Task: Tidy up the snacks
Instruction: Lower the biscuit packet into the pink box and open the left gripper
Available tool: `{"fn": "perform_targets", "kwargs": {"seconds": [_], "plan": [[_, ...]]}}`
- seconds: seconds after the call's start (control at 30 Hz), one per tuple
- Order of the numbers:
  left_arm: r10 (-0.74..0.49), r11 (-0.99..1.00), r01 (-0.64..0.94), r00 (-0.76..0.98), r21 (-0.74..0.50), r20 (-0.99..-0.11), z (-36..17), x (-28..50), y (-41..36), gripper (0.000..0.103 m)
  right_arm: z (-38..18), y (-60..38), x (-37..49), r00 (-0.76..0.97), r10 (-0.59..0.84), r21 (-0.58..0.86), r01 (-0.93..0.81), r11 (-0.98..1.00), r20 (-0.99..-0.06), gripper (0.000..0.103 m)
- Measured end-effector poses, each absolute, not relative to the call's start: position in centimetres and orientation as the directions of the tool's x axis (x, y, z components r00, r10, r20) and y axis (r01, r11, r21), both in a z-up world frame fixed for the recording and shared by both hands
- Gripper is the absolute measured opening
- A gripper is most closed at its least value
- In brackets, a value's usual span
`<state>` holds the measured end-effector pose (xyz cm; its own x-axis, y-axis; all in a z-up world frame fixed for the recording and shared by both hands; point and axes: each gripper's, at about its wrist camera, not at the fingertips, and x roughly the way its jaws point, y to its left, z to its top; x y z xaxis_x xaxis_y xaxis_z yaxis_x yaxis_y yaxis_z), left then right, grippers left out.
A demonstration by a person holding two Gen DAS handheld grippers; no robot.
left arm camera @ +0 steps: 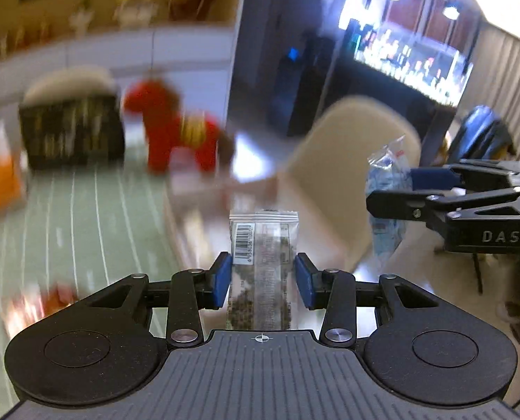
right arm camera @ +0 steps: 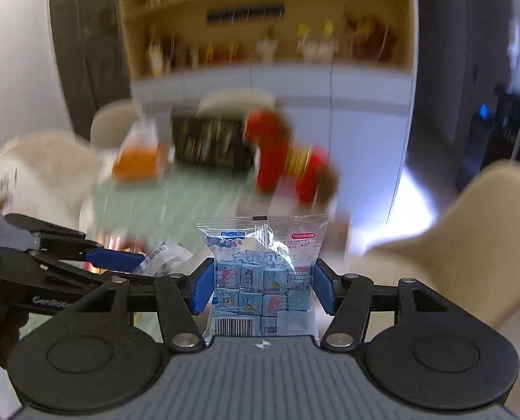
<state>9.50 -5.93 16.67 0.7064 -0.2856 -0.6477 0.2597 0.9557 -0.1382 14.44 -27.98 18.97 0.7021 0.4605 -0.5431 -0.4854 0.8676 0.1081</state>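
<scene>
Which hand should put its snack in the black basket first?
Probably the left gripper: its clear dark-filled snack packet faces the blurry black basket more closely. The right gripper holds a blue sweets bag.

Black tongs (left arm camera: 263, 280), blue pads (left arm camera: 223, 281), silver screws, ribbed grey base, "DAS" marking

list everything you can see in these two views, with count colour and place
dark snack packet: 1, clear wrap with dark filling, between the left gripper's pads
blue snack bag: 1, pale blue, between the right gripper's pads
toy horse: 1, red, on the table, blurred
black box: 1, black, beside the horse
orange bag: 1, orange, left of the box
table: 1, pale green with stripes
chairs: several, cream, around the table
shelf: 1, wooden, at the far wall
left gripper: 1, black with blue pads
right gripper: 1, black with blue pads
</scene>
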Motion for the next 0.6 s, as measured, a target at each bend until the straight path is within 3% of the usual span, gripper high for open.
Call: {"fn": "perform_targets", "kwargs": {"seconds": [0.13, 0.27, 0.47, 0.6], "plan": [[-0.36, 0.932, 0.249, 0.709, -0.262, -0.606, 19.5, 14.8, -5.0, 0.045, 21.5, -27.6, 18.6, 0.751, 0.431, 0.09, -0.45, 0.888, -0.5, 0.059], [-0.347, 0.936, 0.208, 0.68, -0.284, -0.646, 16.3, 18.5, -5.6, 0.045, 20.2, -27.2, 22.2, 0.75, 0.394, 0.11, -0.4, 0.91, -0.532, 0.059], [-0.28, 0.96, 0.186, 0.556, -0.211, -0.783, 8.9, 21.7, -8.0, 0.046, 14.7, -25.6, 25.5, 0.673, 0.384, 0.14, -0.388, 0.911, -0.632, 0.059], [-0.262, 0.963, 0.195, 0.531, -0.185, -0.806, 7.9, 21.9, -8.6, 0.046, 10.9, -24.6, 26.6, 0.605, 0.384, 0.17, -0.381, 0.909, -0.697, 0.059]]}}
